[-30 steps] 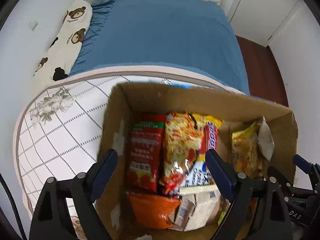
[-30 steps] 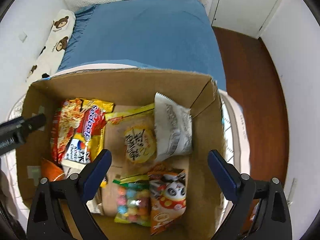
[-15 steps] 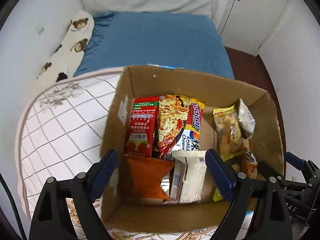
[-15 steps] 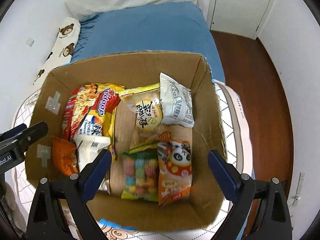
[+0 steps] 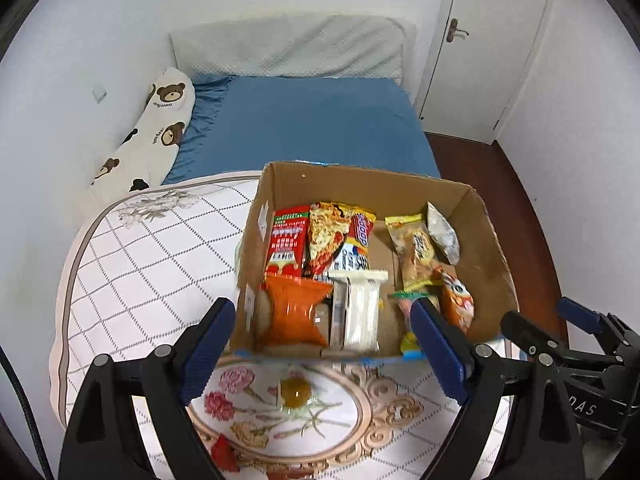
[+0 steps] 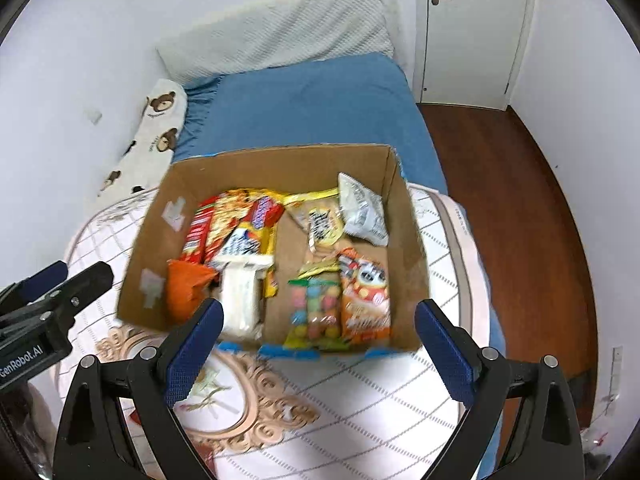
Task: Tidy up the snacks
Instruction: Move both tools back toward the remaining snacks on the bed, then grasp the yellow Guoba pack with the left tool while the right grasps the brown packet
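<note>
A cardboard box (image 5: pixel 360 184) stands on a white quilted cover (image 5: pixel 152 264). Its left side holds a red packet (image 5: pixel 285 240), a noodle packet (image 5: pixel 326 232), an orange bag (image 5: pixel 294 312) and a white packet (image 5: pixel 360 312). On its right lie a yellow packet (image 5: pixel 416 252), a silvery packet (image 6: pixel 362 208), a candy bag (image 6: pixel 314 312) and an orange panda pack (image 6: pixel 364 300). My left gripper (image 5: pixel 320 320) hangs open and empty above the box's near edge. My right gripper (image 6: pixel 318 316) is open and empty too, beside the left one.
A small amber jelly cup (image 5: pixel 295 390) and a red scrap (image 5: pixel 224 454) lie on the floral quilt in front of the box. Behind it are a blue bed (image 5: pixel 312 128), a bear-print pillow (image 5: pixel 156 128), a white door (image 5: pixel 488 40) and wooden floor (image 6: pixel 500 184) to the right.
Both grippers have drawn back and upward from inside the box. The whole box and the quilt in front of it have come into view. The jaws stay wide apart.
</note>
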### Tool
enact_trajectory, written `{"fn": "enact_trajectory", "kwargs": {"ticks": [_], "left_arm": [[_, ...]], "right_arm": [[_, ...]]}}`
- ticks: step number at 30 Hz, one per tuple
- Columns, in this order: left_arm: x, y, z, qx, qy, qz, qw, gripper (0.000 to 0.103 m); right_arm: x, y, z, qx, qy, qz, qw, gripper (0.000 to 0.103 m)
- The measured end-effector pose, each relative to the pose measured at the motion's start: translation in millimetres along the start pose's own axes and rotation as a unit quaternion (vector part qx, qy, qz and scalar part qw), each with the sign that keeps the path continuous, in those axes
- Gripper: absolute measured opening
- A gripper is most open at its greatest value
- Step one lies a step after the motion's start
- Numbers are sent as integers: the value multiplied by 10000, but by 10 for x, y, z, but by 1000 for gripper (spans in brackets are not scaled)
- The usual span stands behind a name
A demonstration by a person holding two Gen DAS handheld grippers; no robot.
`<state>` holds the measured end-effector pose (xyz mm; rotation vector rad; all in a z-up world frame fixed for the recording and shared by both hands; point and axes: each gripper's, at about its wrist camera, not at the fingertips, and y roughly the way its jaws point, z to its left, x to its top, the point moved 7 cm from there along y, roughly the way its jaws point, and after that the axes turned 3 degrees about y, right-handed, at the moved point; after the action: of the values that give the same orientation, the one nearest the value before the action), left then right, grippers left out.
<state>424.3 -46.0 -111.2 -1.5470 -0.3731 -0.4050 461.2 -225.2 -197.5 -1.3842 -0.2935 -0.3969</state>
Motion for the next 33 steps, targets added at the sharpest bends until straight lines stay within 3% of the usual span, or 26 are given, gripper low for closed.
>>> {"fn": "enact_trajectory", "kwargs": {"ticks": [5, 9, 13, 16, 19, 22, 24, 25, 26, 30, 33], "left_arm": [[-464, -233, 208, 53, -5, 120, 9999, 90], [-1169, -255, 546, 343, 219, 574, 9975, 90], [-2213, -124, 923, 467, 353, 1643, 9847, 90], [-2965, -5, 1085, 337, 243, 2381, 9704, 90], [-3434, 142, 1008, -7, 186, 2834, 9588, 90], [-3687, 386, 835, -324, 218, 3129, 9490, 89], [-3721, 522, 806, -236, 155, 3008, 9533, 74], [-3706, 564, 833, -115, 115, 2901, 9569, 54], [-3697, 578, 866, -83, 28, 2855, 9583, 48], [-3603, 574, 1202, 142, -518, 2561, 9652, 47], [-3518, 555, 1516, 212, -1015, 2414, 9649, 47]], "right_arm": [[-433, -128, 186, 343, 6, 250, 9991, 98], [-1025, 9, 385, 641, -73, 830, 9945, 98], [-1675, 238, 563, 832, -73, 1435, 9861, 98], [-2096, 420, 706, 903, -105, 1811, 9792, 98], [-2401, 551, 866, 938, -153, 2059, 9740, 98], [-2602, 644, 1036, 998, -188, 2209, 9700, 98], [-2664, 694, 1132, 942, -289, 2226, 9699, 98], [-2679, 706, 1169, 921, -340, 2219, 9701, 97], [-2706, 729, 1220, 847, -427, 2217, 9705, 97], [-2758, 867, 1427, 658, -579, 2203, 9715, 93], [-2846, 1050, 1569, 504, -547, 2304, 9703, 85]]}}
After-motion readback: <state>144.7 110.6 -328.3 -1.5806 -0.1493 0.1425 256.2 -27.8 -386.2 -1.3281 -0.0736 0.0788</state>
